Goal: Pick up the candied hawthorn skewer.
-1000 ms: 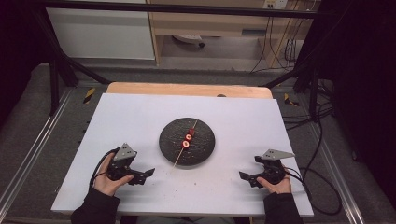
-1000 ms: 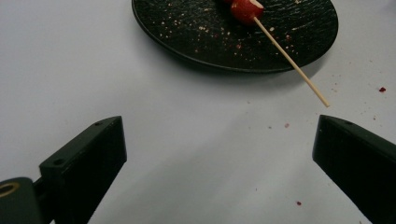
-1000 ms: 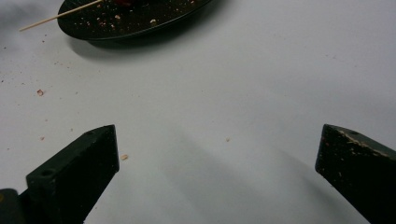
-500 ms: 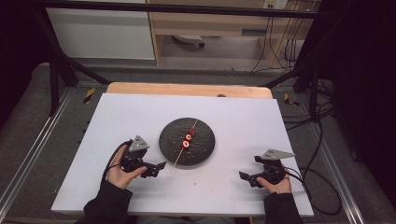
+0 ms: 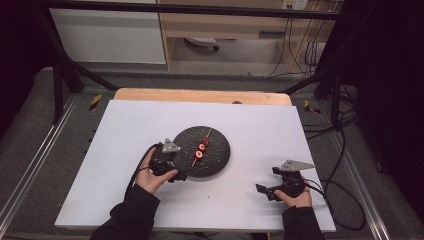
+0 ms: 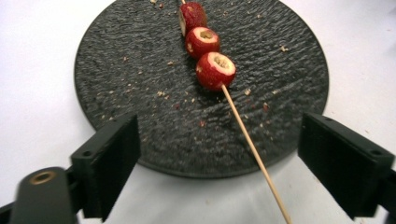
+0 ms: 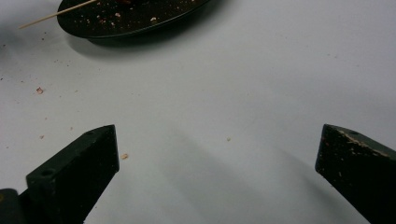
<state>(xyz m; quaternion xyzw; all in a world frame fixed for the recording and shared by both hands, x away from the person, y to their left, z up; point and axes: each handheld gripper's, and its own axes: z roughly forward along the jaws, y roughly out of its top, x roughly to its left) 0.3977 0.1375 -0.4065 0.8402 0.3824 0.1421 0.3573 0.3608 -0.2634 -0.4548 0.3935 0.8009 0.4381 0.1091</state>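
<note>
Closing in on the fruit skewer: left hand-held gripper (image 6: 224,163) at the near rim of the black slate plate (image 6: 116,70), jaws wide apart.

Bare wooden stick of the skewer (image 6: 254,154) running out between those jaws, three red fruit pieces (image 6: 215,70) farther ahead on the plate. Likely next: centring on the stick and pinching it without rolling it. Right hand-held gripper (image 5: 280,186) parked on the white surface (image 5: 125,130), jaws apart, empty, plate well ahead.
</note>
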